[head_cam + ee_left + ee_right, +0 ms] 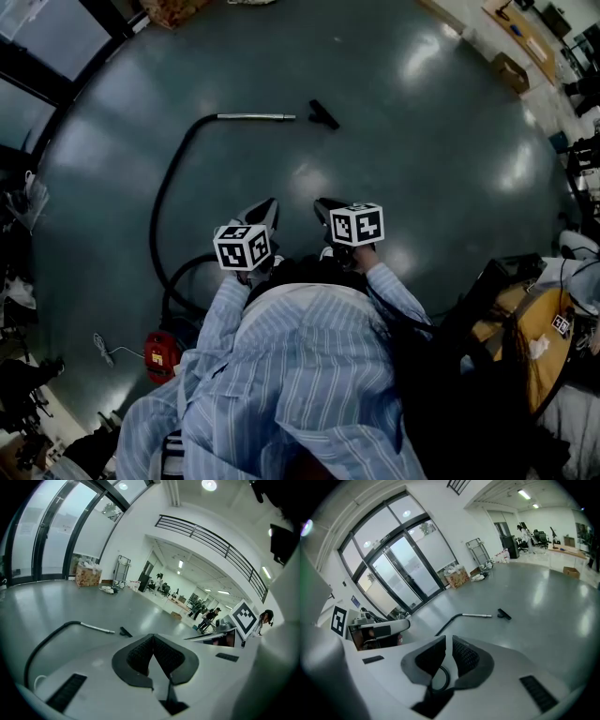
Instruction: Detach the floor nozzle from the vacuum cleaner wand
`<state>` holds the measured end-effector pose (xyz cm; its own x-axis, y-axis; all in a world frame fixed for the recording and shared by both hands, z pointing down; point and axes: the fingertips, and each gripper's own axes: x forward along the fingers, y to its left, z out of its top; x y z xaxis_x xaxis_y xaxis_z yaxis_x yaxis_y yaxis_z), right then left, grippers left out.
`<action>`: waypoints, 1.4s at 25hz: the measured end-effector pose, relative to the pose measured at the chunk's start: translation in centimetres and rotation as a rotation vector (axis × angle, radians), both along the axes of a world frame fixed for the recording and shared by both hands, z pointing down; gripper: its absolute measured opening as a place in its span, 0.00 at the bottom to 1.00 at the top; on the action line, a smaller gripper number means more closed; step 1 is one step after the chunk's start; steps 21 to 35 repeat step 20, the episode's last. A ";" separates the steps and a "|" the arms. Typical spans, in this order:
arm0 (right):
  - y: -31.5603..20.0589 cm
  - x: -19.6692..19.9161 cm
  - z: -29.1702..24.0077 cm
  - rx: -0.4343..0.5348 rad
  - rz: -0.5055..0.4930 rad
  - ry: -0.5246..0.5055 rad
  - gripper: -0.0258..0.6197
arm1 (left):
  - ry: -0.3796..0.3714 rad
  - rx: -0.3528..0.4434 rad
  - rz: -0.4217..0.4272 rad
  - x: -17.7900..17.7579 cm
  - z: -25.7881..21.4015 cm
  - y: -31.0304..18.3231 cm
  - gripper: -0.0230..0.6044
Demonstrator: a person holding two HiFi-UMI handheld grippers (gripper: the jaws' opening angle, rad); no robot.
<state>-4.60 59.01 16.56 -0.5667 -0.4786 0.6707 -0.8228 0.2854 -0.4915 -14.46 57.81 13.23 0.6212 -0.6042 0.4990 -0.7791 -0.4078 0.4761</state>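
The silver wand [255,117] lies on the grey floor with the black floor nozzle [323,114] apart from it, a small gap off its tip. A black hose [169,187] curves from the wand toward me. Both show far ahead in the left gripper view, wand [97,628] and nozzle [125,632], and in the right gripper view, wand [477,615] and nozzle [504,614]. My left gripper [267,208] [153,637] is shut and holds nothing. My right gripper [323,208] [449,639] shows a narrow gap between its pads, nothing in it. Both hang well short of the nozzle.
A red vacuum body [161,354] sits on the floor at my left, joined to the hose. A cluttered desk [534,328] stands at my right. A cardboard box [511,70] lies far right. Glass doors [393,569] line one wall; people [208,618] stand far off.
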 end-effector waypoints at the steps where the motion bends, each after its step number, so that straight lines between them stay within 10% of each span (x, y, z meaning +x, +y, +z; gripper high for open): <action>1: 0.1 0.0 0.1 -0.001 -0.002 0.004 0.12 | -0.001 -0.001 0.001 -0.1 0.1 0.1 0.05; 35: 1.8 -0.2 0.3 -0.008 -0.035 0.028 0.12 | -0.008 0.001 0.022 0.3 -0.1 1.9 0.05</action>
